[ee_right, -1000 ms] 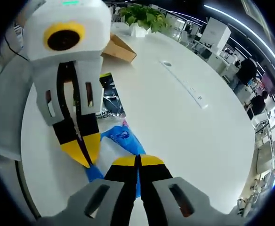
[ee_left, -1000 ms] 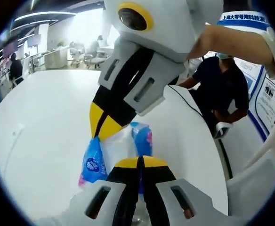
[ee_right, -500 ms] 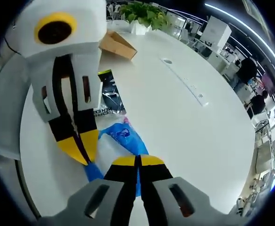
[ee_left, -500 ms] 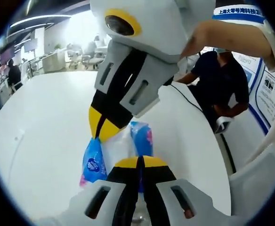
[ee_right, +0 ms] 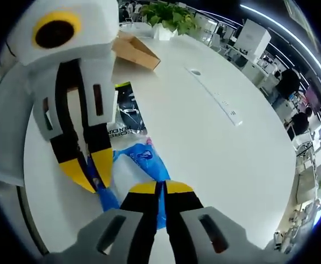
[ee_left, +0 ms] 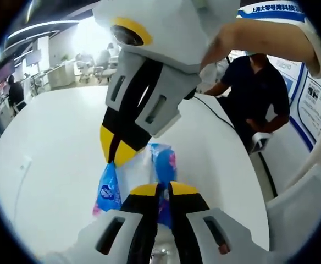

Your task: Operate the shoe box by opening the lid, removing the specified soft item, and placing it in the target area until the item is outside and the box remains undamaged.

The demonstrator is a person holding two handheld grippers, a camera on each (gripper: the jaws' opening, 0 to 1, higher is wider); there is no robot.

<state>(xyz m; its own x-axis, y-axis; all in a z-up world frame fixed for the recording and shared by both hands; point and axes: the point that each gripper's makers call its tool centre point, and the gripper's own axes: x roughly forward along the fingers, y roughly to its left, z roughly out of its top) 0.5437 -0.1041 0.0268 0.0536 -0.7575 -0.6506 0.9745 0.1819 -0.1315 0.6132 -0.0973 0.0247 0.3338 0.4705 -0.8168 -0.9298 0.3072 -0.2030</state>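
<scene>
A soft blue and white tissue pack (ee_left: 109, 190) hangs just over the white table (ee_left: 50, 148), held between both grippers. In the left gripper view my left gripper (ee_left: 163, 190) has its yellow tips a narrow gap apart, with blue film between them. My right gripper (ee_left: 115, 157) comes down from above and is shut on the pack's upper left corner. In the right gripper view my right gripper (ee_right: 160, 187) is shut on the tissue pack (ee_right: 144, 159). The left gripper (ee_right: 89, 176) grips the pack's left edge there.
A brown cardboard shoe box (ee_right: 136, 52) lies at the table's far side beside a potted plant (ee_right: 169, 19). A black printed sheet (ee_right: 125, 115) lies flat behind the pack. A person (ee_left: 259, 88) sits at the table's right edge.
My left gripper's tips have parted from a thin line to a narrow gap with blue film showing in it. The right gripper has stayed shut on the pack.
</scene>
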